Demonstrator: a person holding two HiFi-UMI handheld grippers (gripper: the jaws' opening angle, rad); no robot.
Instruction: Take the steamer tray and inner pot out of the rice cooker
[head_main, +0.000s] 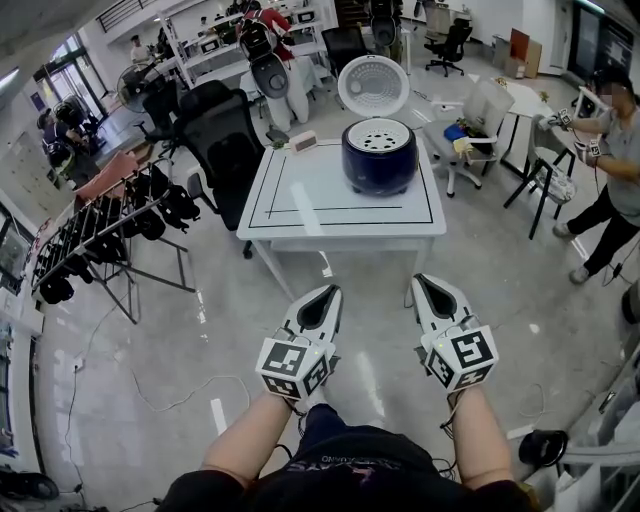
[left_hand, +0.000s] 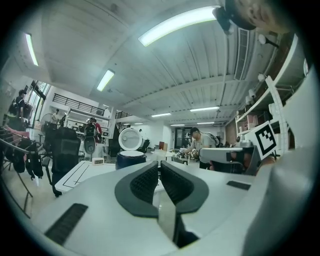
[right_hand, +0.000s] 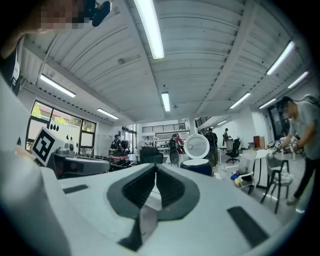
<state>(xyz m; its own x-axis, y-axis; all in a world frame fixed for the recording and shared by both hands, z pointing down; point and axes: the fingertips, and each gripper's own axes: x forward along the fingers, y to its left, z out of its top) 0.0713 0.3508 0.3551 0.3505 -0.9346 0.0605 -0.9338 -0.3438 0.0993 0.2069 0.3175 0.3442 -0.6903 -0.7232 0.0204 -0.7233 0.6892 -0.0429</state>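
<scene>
In the head view, I am holding the left claw (head_main: 325, 295) and the right claw (head_main: 428, 285) side by side, both pointing level toward the white table (head_main: 300, 215) well ahead of them. The rice cooker (head_main: 380, 162) is standing there, ahead and between the two claws, its lid (head_main: 373, 85) raised and the perforated steamer tray (head_main: 380, 136) sitting in its mouth.

In the left gripper view, the left claw's jaws are pressing together on nothing, and the cooker is showing far beyond the tips, slightly left.

In the right gripper view, the right claw is likewise closed and empty, with the cooker far ahead, right of its tips.
</scene>
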